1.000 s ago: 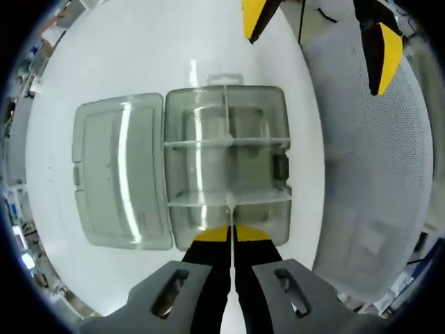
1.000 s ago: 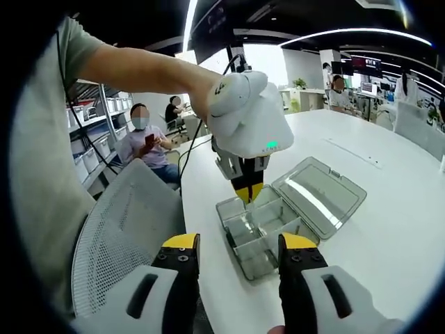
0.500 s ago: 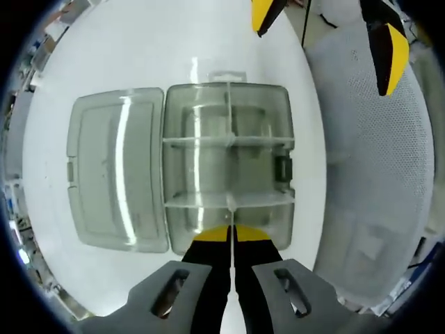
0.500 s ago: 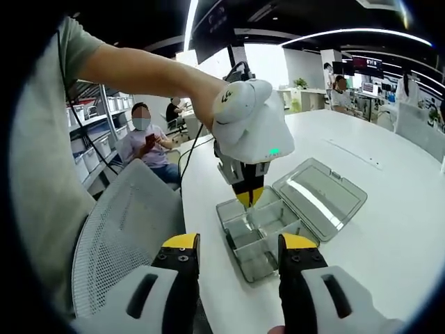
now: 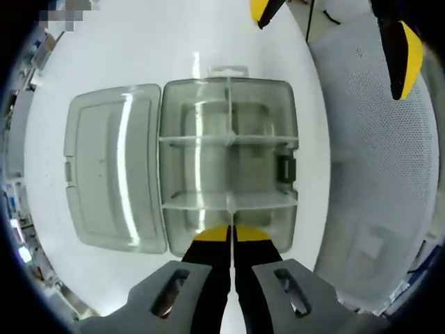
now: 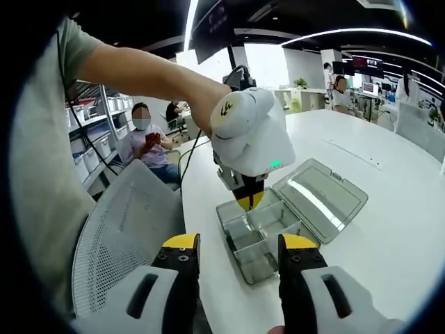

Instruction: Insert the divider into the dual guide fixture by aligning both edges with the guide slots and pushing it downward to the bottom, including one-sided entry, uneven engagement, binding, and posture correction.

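Two yellow-tipped jaws of my left gripper (image 5: 231, 235) pinch a thin clear plastic divider (image 5: 229, 203) over the grey translucent compartment box (image 5: 229, 156); my right gripper (image 6: 238, 252) gapes empty.

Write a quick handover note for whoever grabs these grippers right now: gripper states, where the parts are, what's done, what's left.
Left gripper: shut on the thin clear divider, held on edge directly above the open compartment box, at the near cross wall.
Right gripper: open, holding nothing, hovering off the table beside the box, above the mesh chair.
Box: sits on the white table, lid folded flat to one side. Two cross dividers and one lengthwise divider already stand inside.
Done: divider gripped and brought over the box.
Left: whether its edges are in the slots can't be told; align both edges, push to the bottom, release.
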`<state>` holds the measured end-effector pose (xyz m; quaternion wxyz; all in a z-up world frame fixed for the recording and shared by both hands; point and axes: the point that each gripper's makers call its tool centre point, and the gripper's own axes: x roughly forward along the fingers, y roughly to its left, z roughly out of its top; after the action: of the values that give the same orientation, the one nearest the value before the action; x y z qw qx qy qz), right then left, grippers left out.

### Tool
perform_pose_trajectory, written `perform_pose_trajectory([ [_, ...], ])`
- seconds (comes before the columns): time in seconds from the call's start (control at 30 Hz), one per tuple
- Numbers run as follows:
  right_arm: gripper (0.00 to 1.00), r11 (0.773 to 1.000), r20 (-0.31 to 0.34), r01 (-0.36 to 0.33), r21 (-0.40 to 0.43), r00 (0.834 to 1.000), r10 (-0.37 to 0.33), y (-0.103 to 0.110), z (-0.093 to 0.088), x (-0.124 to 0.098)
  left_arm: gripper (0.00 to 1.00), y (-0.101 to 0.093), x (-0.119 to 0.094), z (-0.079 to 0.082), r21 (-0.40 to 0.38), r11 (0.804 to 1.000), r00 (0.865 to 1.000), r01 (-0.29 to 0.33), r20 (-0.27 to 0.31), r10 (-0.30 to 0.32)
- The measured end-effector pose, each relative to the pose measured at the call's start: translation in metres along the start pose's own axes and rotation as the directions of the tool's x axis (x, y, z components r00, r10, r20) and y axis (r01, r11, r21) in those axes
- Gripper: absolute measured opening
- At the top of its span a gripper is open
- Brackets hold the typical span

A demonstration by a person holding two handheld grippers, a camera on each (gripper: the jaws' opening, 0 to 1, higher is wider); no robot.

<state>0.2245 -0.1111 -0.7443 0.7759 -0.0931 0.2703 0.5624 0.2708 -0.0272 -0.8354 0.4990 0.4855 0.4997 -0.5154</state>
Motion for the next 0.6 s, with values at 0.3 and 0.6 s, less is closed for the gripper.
perform_pose_trajectory([
  [0.3,0.41,1.000,-0.004,-0.003,-0.003,1.000,0.003,0.0013,0.0005,0.0007,0.00,0.0003,-0.0001,-0.0002,-0.010,1.000,1.000,-0.015,0.001,0.015],
  [0.6,0.42,1.000,-0.004,0.014,-0.009,1.000,-0.015,-0.0049,0.0004,-0.0057,0.00,0.0005,0.0010,0.0000,0.009,0.999,0.999,-0.037,0.007,0.037],
])
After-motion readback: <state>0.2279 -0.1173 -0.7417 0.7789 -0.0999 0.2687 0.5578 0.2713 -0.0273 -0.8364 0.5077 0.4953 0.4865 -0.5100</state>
